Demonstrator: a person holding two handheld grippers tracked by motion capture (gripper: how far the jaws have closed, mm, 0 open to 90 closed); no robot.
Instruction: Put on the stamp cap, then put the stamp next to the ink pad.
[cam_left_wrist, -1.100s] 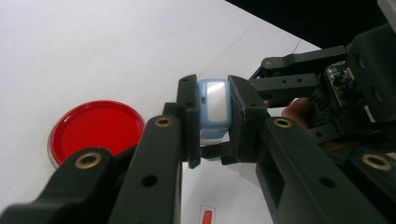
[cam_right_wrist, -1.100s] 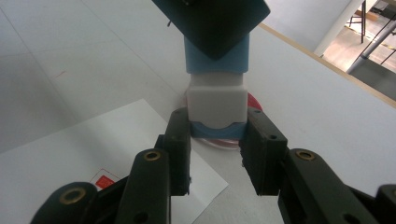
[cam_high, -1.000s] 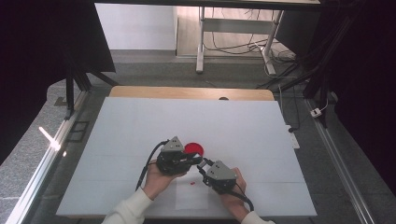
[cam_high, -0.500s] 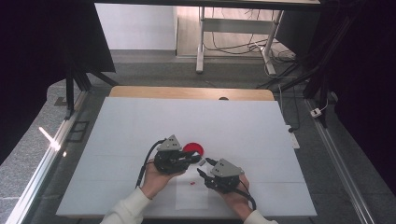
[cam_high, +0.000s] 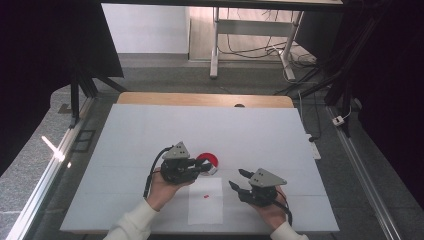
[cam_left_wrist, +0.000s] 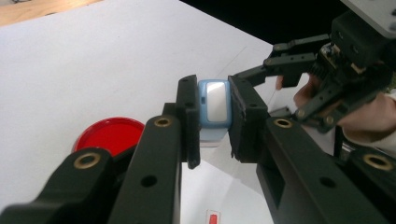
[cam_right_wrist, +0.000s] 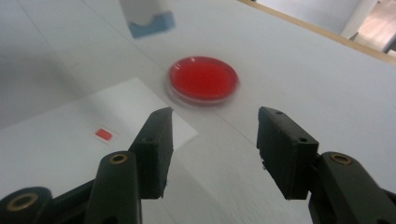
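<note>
My left gripper (cam_high: 207, 169) (cam_left_wrist: 215, 116) is shut on a small blue block with a pale glossy face (cam_left_wrist: 215, 105), held just above the table. That block hangs at the top of the right gripper view (cam_right_wrist: 150, 21). A round red dish (cam_high: 208, 160) (cam_left_wrist: 109, 135) (cam_right_wrist: 203, 79) lies on the table right behind the left gripper's tips. My right gripper (cam_high: 236, 178) (cam_right_wrist: 215, 116) stands to the right, pointing toward the dish. Its jaws have just been opening and nothing is between them. It also shows at the upper right of the left gripper view (cam_left_wrist: 299, 60).
A white paper sheet (cam_high: 206, 210) (cam_right_wrist: 70, 126) with a small red mark (cam_high: 206, 196) (cam_right_wrist: 103, 134) lies near the front edge between the hands. The white table (cam_high: 150, 130) has a wooden strip along its far edge (cam_high: 200, 100). Black frames and cables stand beyond.
The right gripper has drawn back to the right, away from the left gripper's tips, and its jaws have opened. The left gripper has stayed put with the blue block.
</note>
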